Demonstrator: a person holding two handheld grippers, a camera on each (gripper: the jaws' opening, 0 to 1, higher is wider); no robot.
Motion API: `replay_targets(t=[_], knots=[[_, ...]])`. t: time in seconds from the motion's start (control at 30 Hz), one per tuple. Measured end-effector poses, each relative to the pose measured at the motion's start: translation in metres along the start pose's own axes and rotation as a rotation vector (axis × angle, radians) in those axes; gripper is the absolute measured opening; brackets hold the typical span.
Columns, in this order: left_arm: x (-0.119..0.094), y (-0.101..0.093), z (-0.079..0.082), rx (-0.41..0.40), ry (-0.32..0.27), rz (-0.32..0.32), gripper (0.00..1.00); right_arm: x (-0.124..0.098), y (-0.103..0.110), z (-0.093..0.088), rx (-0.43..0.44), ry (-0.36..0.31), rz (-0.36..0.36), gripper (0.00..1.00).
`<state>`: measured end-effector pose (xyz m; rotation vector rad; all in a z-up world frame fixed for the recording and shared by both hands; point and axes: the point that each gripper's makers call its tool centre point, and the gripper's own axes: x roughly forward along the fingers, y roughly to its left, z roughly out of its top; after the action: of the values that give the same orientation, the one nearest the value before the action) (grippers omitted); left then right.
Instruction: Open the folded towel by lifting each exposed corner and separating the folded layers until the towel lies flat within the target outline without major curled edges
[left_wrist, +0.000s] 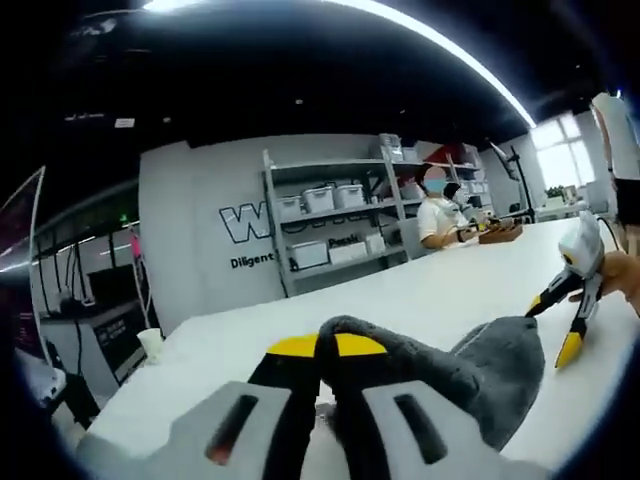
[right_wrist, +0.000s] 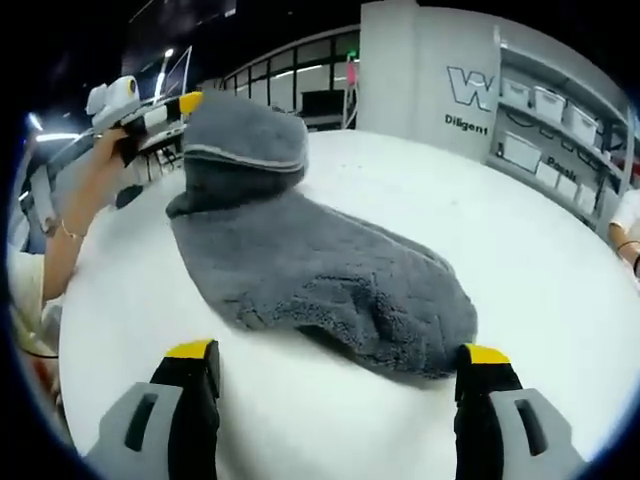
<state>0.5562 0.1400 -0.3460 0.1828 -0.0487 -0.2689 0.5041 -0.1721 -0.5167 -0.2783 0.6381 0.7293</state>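
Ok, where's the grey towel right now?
The grey towel lies on the white table just ahead of the open right tongs. Its far end is lifted, pinched in the left tongs, seen upper left in the right gripper view.

This looks like a lab or workshop. Metal shelves (left_wrist: 335, 225) carry plastic bins (left_wrist: 335, 196), and a grey wall (left_wrist: 215, 240) bears large lettering. A seated person (left_wrist: 437, 210) works at the long white surface (left_wrist: 400, 300).
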Motion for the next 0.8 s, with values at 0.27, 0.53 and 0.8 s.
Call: replay_targets(t=[0.27, 0.53, 0.8], knots=[[-0.028, 0.053, -0.020, -0.007, 0.024, 0.111, 0.02, 0.003, 0.001, -0.003, -0.018, 0.024, -0.006, 0.99], [-0.052, 0.091, -0.044, -0.006, 0.067, 0.190, 0.02, 0.003, -0.001, -0.004, -0.021, 0.032, -0.014, 0.98], [-0.082, 0.134, -0.065, 0.058, 0.144, 0.289, 0.02, 0.003, -0.002, -0.003, -0.025, 0.036, -0.016, 0.99]])
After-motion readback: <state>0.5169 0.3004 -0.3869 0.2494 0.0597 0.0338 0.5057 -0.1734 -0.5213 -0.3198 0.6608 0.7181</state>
